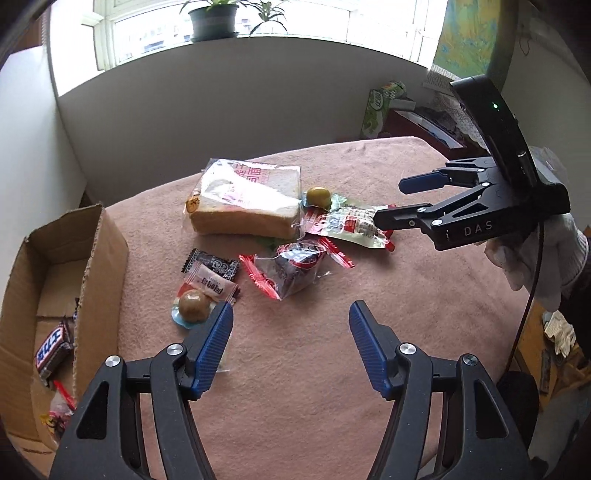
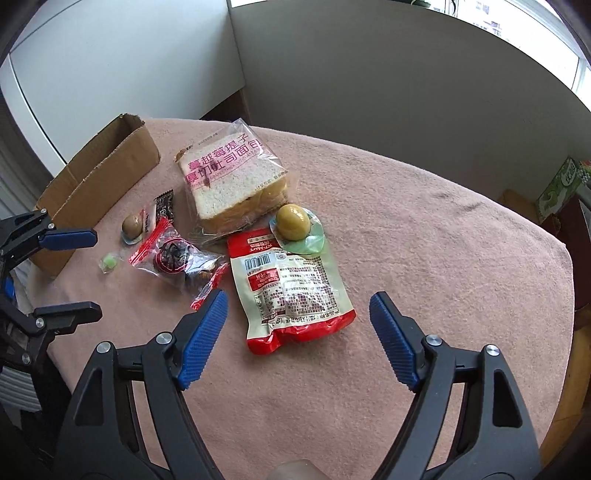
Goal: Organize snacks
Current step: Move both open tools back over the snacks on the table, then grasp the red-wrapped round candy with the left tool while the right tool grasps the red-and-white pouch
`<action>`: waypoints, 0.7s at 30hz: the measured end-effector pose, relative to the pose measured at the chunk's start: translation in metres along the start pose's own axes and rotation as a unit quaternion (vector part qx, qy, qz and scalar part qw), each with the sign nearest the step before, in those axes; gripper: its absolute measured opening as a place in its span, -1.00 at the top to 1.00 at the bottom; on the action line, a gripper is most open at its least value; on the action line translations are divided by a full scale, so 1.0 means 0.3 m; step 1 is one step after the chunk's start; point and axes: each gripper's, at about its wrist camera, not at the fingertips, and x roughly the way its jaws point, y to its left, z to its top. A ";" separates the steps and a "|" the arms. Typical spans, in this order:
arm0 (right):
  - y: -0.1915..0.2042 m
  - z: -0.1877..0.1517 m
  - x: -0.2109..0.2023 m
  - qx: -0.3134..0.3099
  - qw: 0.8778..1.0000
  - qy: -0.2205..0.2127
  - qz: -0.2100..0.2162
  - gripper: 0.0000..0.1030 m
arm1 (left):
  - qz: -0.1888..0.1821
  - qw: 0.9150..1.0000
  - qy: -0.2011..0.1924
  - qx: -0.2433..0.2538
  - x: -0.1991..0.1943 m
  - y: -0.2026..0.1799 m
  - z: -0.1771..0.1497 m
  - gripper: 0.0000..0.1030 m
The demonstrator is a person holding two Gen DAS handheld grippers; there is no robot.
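Snacks lie clustered mid-counter on the pink cloth [image 2: 406, 229]. The bagged sliced bread [image 2: 231, 177] sits at the back of the pile. Just right of it is a sealed olive-green egg [image 2: 293, 222], its pack touching the top edge of the red-and-cream snack pouch [image 2: 295, 291], which lies flat, label side up. Left of the pouch is a clear red-edged bag with a dark cake [image 2: 177, 260]. Beyond that, a brown sealed egg [image 2: 132, 226] sits beside a pink candy wrapper [image 1: 211, 286] and a black wrapper [image 1: 210, 264]. A small green candy [image 2: 110, 263] lies apart, near the box.

The cardboard box [image 1: 103, 266] stands open at the counter's left edge; inside it you can see a Snickers-type bar [image 1: 51, 349] and a red-edged packet [image 1: 61, 404].

Your right claw [image 2: 298, 339] is released, jaws wide, hovering low over the near end of the snack pouch, grasping nothing. Your left claw [image 1: 291, 345] is also released and empty, over bare cloth just in front of the cake bag, one blue pad [image 1: 216, 343] next to the brown egg.

Behind: a potted plant [image 1: 214, 18] on the windowsill, and a green tissue box [image 1: 380, 107] off to the right
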 end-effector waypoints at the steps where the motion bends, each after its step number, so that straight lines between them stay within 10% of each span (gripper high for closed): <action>1: 0.000 0.005 0.012 -0.006 1.000 0.005 0.003 -0.59 | 0.000 1.000 0.005 0.016 0.017 -0.016 0.017 -0.27; 21: -0.019 0.076 0.156 -0.056 0.996 0.064 0.039 -0.61 | -0.007 0.990 0.064 0.126 0.260 -0.055 0.148 -0.21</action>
